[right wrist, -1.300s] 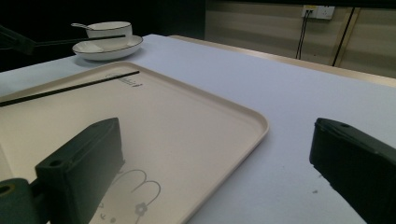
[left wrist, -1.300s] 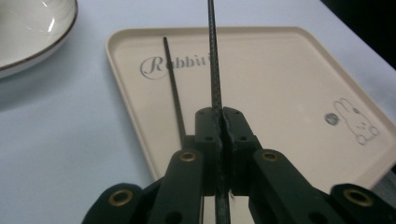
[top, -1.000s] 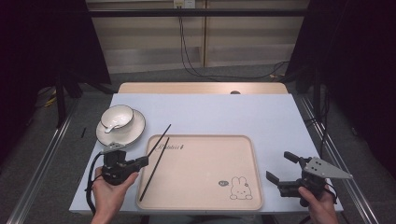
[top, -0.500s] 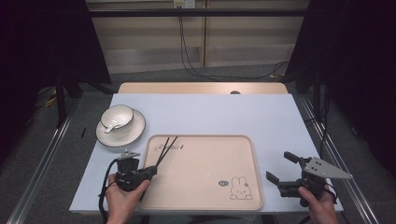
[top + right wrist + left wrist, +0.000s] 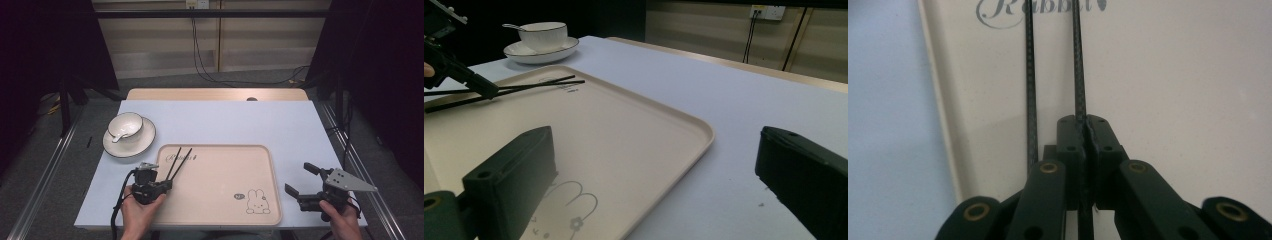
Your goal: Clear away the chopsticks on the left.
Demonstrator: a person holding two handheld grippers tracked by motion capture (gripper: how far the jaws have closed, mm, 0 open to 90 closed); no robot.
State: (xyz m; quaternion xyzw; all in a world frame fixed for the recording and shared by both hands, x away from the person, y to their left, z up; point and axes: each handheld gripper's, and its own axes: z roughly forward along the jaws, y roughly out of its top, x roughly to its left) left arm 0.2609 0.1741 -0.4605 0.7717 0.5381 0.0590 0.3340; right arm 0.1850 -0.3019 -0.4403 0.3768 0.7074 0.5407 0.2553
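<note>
While the left gripper [image 5: 1084,131] pinched one thin black woven-textured chopstick [image 5: 1079,65] over the smooth beige tray [image 5: 1173,75], the right gripper [image 5: 304,179] gaped empty.

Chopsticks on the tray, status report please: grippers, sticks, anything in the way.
Left gripper shut on one chopstick. Right gripper open, idle. Second chopstick lies free beside it on tray. Nothing in the way.

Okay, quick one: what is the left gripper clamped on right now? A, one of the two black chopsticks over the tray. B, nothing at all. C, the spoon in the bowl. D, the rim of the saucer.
A: in the left gripper view the left gripper has its jaws pressed together on one black chopstick, while the other chopstick runs free beside it over the beige tray.
</note>
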